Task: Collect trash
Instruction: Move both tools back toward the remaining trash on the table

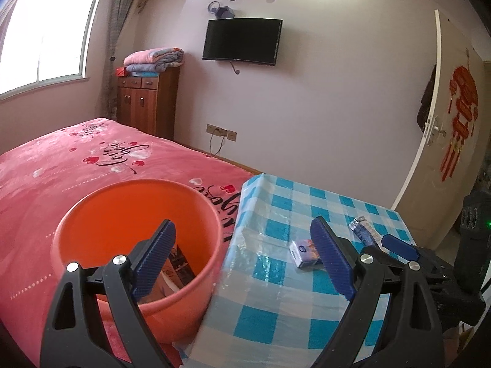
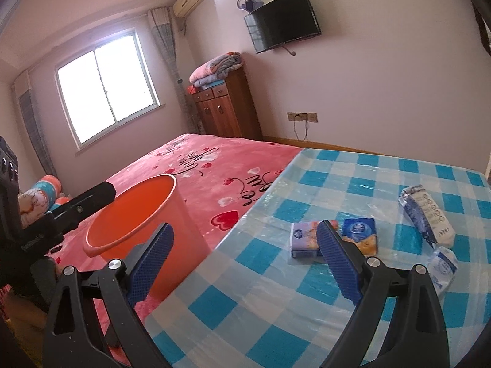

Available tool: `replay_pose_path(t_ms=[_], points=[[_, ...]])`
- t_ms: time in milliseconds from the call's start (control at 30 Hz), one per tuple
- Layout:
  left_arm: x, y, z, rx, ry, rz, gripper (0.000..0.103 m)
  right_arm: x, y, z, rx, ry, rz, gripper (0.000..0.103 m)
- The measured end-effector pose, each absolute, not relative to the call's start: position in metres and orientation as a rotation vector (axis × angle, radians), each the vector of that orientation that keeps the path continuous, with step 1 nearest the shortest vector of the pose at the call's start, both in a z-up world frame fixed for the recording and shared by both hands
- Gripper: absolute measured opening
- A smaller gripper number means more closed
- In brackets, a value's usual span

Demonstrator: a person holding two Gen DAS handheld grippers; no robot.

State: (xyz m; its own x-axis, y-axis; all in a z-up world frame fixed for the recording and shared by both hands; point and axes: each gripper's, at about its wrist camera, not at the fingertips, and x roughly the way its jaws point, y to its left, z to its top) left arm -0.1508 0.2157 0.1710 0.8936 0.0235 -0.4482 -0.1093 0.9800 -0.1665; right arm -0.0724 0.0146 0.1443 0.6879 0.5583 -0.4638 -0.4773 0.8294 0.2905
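Observation:
An orange bucket (image 1: 135, 214) stands on the pink bed beside the checkered table (image 1: 276, 306); a flat packet (image 1: 179, 263) lies inside it. My left gripper (image 1: 242, 260) is open and empty, straddling the bucket's right rim and the table's left edge. A small purple box (image 1: 302, 253) lies on the table by its right finger. My right gripper (image 2: 245, 263) is open and empty above the table's near left part. In its view lie the purple box (image 2: 303, 239), a blue-and-orange packet (image 2: 360, 233), a blue-and-white wrapper (image 2: 425, 217) and a small white pack (image 2: 443, 268). The bucket (image 2: 135, 211) is to the left.
The pink bed (image 1: 61, 165) fills the left. A wooden cabinet (image 1: 150, 101) with folded blankets and a wall TV (image 1: 242, 41) are at the far wall. A door (image 1: 445, 141) stands open at right. The right gripper's body (image 1: 429, 260) sits at the table's right edge.

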Motion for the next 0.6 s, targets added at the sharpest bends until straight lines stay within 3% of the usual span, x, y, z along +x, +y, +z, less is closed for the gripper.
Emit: replay_pose_path(t_ms=[600], points=[[-0.147,0.163,0.162,-0.110,0.514,0.015,0.090,-0.081,-0.040,0.125,0.204,0.568,0.490,0.093]])
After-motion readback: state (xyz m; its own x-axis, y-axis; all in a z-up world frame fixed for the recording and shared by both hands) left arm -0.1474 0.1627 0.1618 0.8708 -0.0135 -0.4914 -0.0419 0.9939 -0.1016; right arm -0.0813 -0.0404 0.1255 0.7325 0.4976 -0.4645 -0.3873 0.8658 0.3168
